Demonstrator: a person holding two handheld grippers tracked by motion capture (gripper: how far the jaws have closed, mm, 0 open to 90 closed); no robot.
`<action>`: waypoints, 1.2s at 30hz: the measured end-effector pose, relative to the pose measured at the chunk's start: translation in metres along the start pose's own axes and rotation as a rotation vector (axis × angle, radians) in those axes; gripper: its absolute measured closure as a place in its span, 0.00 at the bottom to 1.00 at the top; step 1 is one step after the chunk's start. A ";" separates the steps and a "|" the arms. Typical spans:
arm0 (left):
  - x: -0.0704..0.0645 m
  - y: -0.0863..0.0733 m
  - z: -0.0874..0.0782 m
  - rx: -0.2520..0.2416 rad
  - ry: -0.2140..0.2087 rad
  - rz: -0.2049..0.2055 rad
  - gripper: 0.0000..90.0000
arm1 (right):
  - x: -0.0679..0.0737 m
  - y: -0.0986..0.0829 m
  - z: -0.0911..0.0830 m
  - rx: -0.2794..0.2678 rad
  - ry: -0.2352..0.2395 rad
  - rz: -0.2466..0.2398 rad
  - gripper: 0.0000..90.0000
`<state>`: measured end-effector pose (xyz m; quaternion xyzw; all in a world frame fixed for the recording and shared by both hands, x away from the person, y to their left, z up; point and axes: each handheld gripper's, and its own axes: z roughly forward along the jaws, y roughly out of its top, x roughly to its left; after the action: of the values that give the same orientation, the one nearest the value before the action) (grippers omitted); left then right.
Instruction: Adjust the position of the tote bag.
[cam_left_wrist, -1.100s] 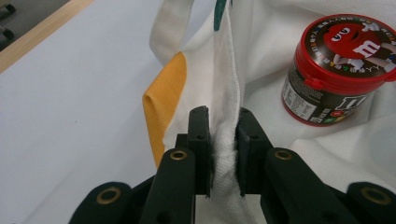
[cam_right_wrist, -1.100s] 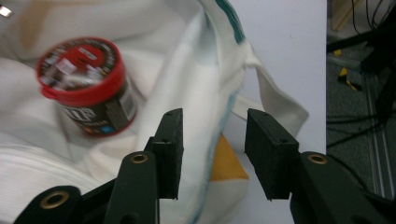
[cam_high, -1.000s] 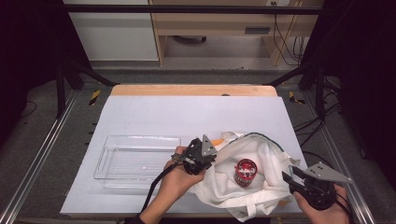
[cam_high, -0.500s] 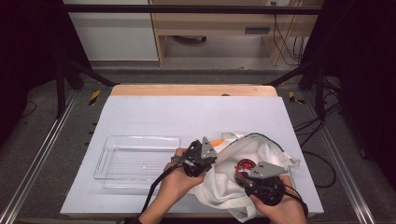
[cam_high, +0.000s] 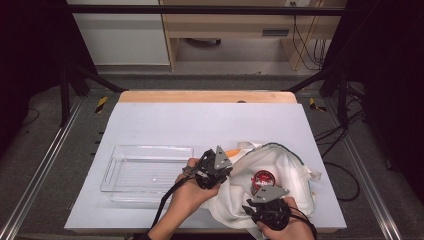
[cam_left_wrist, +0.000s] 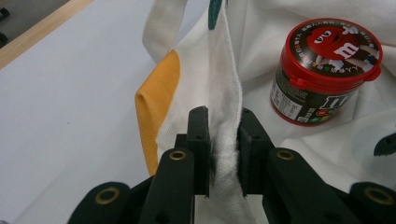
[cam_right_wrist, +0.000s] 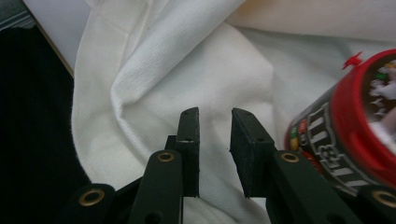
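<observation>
Since the earlier frames the right gripper (cam_high: 250, 207) has swung in from the lower right corner of the high view to the lower middle, just below the red-lidded candy tub (cam_high: 262, 179), while the left gripper (cam_high: 216, 178) stays where it was at the left edge of the white cloth bag (cam_high: 285, 165).

In the left gripper view the left gripper's (cam_left_wrist: 219, 140) jaws are closed tight on a raised fold of the bag (cam_left_wrist: 219, 88), the cloth bunched between the two pads. An orange patch (cam_left_wrist: 159, 98) of the bag stands just left of that fold, in the middle left of the frame. The tub (cam_left_wrist: 327, 70) sits upright in the upper right of that view, on the white cloth, its red lid printed with a cartoon face.

In the right gripper view the right gripper's (cam_right_wrist: 214, 149) jaws stand a small gap apart with nothing between them, hovering over rumpled white cloth (cam_right_wrist: 187, 70). The tub (cam_right_wrist: 355, 130) fills the right edge of that frame, just beside the right jaw; I cannot tell whether it touches.

In the high view the bag lies at the lower right of the white table (cam_high: 200, 125), and a clear plastic tray (cam_high: 145, 170) lies at the lower left, just beside the left hand (cam_high: 187, 192).
</observation>
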<state>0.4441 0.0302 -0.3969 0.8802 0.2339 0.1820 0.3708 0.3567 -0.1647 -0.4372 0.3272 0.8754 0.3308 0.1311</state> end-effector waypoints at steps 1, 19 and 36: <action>-0.001 0.002 0.000 -0.003 0.001 0.001 0.84 | 0.001 -0.001 0.002 0.002 0.004 -0.002 0.81; -0.001 0.026 0.024 0.040 -0.005 0.042 0.94 | 0.004 0.000 0.013 -0.012 -0.018 0.032 0.54; -0.006 0.020 0.014 0.034 -0.016 0.057 0.96 | 0.003 0.004 0.025 0.024 -0.046 0.058 0.38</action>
<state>0.4523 0.0063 -0.3921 0.8942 0.2087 0.1814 0.3522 0.3673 -0.1478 -0.4526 0.3615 0.8662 0.3164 0.1375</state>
